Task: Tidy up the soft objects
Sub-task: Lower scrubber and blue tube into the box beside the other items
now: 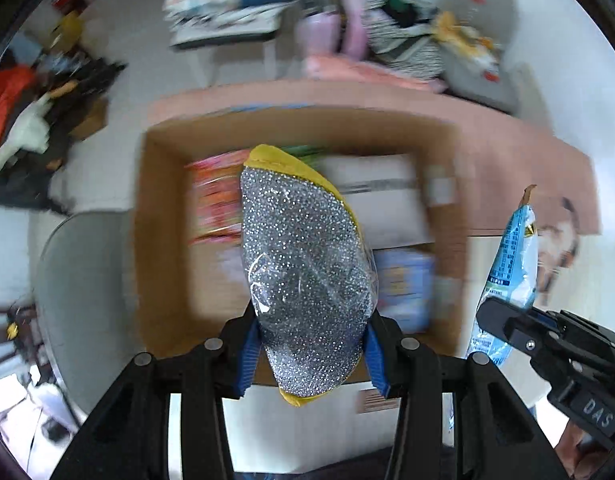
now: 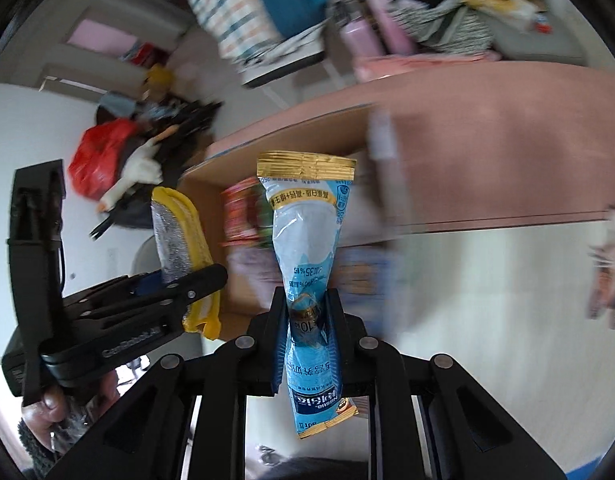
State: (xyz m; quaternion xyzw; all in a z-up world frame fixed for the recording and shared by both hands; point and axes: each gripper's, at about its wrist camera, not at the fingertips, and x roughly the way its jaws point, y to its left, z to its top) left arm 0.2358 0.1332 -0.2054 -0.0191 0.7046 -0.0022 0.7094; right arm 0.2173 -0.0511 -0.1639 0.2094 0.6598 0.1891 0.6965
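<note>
My left gripper (image 1: 311,340) is shut on a silver-and-yellow scrub sponge (image 1: 303,264) in clear wrap, held above an open cardboard box (image 1: 163,216). My right gripper (image 2: 307,328) is shut on a light blue milk-powder pouch (image 2: 307,232) with a gold top edge, also held near the box (image 2: 211,184). In the left wrist view the pouch (image 1: 511,256) and the right gripper (image 1: 503,324) show at the right. In the right wrist view the sponge (image 2: 179,232) and the left gripper (image 2: 187,284) show at the left.
The box holds colourful packets (image 1: 215,200), a white carton (image 1: 383,196) and a blue pack (image 1: 403,280). It stands against a pink table (image 1: 507,144) piled with bags and clothes (image 1: 407,40). A grey chair (image 1: 79,288) is at the left, clutter (image 1: 31,120) on the floor beyond.
</note>
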